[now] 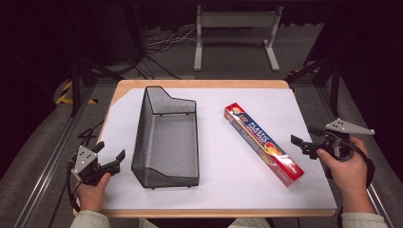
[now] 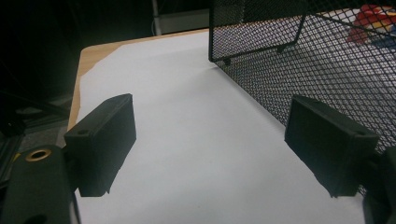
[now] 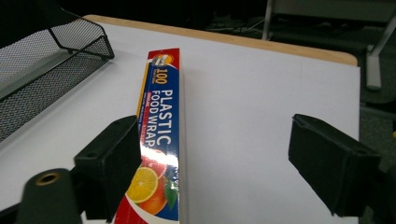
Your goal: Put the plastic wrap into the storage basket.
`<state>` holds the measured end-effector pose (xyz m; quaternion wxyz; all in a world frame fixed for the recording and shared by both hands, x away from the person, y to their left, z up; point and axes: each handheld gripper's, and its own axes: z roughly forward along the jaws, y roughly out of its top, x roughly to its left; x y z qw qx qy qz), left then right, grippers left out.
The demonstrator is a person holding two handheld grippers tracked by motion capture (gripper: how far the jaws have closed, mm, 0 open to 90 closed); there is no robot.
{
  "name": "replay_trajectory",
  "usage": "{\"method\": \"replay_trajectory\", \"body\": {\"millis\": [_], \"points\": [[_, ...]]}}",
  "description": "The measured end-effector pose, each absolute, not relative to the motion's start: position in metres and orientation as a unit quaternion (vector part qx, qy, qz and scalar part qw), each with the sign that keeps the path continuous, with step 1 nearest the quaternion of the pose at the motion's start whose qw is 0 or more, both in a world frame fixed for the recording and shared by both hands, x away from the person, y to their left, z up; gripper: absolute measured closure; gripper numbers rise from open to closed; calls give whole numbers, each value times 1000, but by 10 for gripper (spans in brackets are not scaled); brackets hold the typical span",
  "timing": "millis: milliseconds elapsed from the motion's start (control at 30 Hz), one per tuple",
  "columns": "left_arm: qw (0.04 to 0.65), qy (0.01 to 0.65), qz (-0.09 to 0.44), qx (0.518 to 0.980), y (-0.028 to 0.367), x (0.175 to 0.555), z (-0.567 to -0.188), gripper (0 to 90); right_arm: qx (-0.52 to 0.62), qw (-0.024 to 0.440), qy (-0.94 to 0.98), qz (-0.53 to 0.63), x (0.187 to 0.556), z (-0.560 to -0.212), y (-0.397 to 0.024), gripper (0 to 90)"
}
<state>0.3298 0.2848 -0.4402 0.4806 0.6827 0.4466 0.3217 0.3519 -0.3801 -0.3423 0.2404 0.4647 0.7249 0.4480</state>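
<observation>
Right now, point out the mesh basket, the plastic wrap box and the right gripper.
mesh basket [image 1: 167,156]: high view, on its mesh floor.
plastic wrap box [image 3: 161,116]: right gripper view, on its printed top face.
right gripper [image 1: 299,144]: high view, between its jaw tips.

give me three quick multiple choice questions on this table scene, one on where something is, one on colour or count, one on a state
1. Where does the wrap box lie relative to the basket?
A. inside it
B. to its right
C. to its left

2. What colour is the basket?
A. black
B. white
C. red

3. How is the right tool?
A. shut on the box
B. shut on nothing
C. open

Answers: 1 B, the high view shows the box on the sheet right of the basket. 2 A, its mesh is black. 3 C, its jaws stand wide apart, the box's near end between them.
</observation>
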Motion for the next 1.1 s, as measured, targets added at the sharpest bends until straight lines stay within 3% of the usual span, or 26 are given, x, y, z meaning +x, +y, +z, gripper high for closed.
{"method": "replay_trajectory", "body": {"millis": [400,1100], "points": [[482,450,319,681,285,332,-441,172,473,181,764,400,374,-327,-354,218],[481,454,321,678,287,334,-442,173,453,168,805,344,417,-326,-305,167]]}}
